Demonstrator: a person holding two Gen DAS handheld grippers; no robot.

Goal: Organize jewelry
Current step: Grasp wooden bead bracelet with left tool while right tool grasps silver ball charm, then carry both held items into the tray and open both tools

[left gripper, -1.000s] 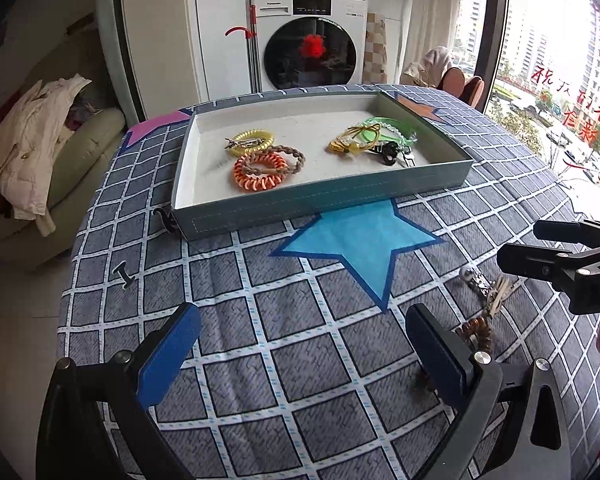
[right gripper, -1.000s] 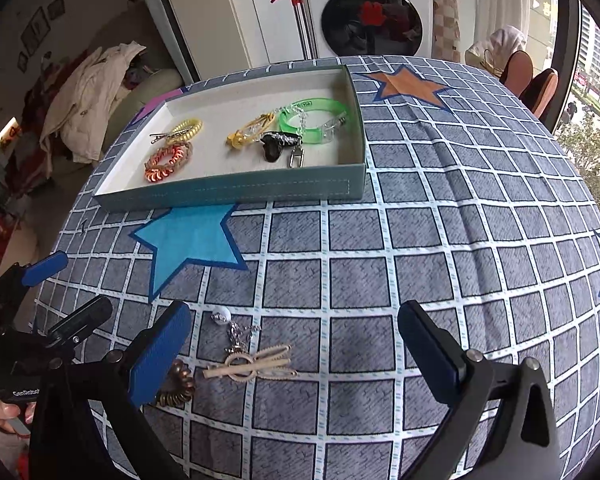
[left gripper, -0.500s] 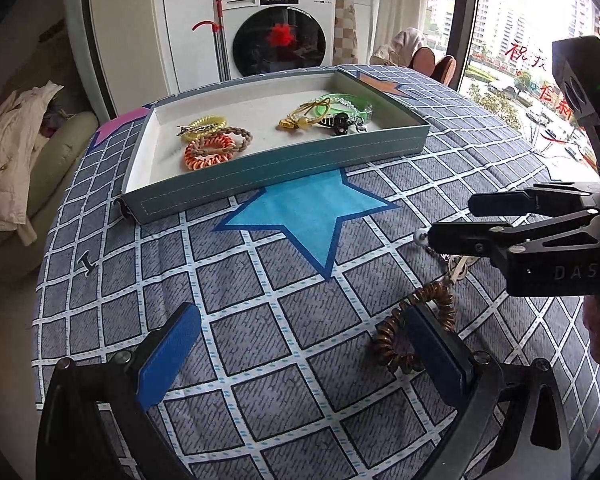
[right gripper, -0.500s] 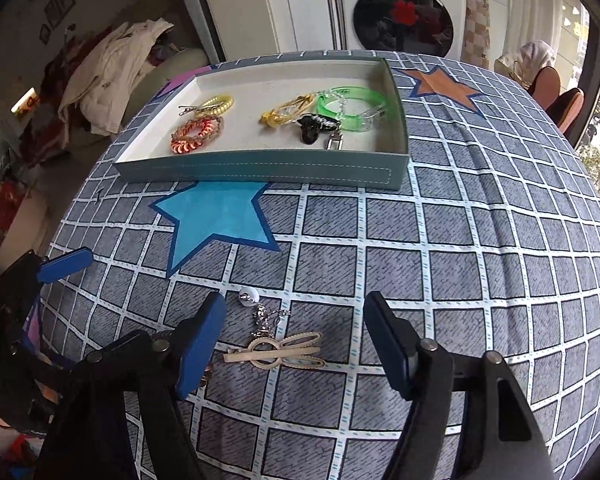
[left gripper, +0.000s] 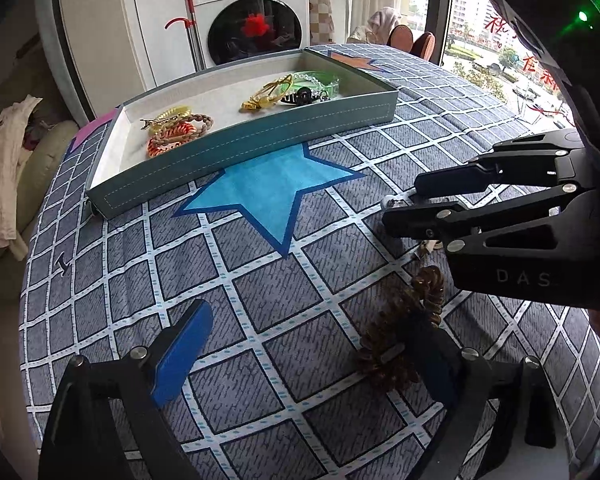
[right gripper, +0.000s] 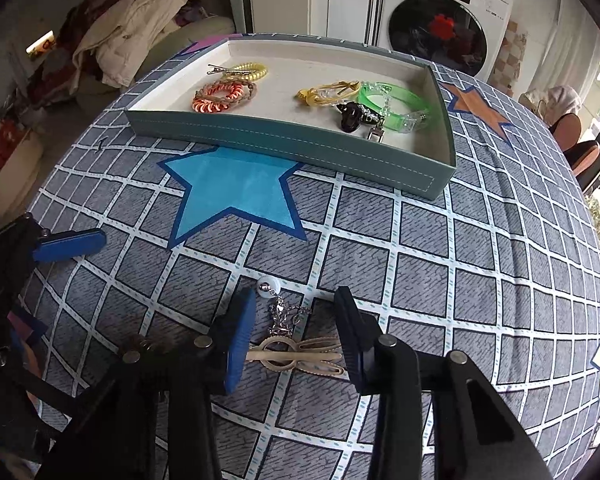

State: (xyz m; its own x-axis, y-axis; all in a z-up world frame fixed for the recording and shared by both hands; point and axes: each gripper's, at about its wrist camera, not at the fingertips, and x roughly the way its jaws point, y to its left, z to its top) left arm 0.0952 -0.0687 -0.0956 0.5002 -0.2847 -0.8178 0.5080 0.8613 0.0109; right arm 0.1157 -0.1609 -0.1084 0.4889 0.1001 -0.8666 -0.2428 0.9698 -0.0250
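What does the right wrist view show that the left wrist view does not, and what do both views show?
Only the right wrist view shows the beige hair clip lying between the fingers of the right gripper, whose jaws have just been closing, and the silver chain above it. Only the left wrist view shows the brown spiral hair tie clearly, beside the open left gripper. Both show the grey tray with jewelry, the blue star and the washing machine.

The letters "DAS" stand in pale print on the right tool's black body.
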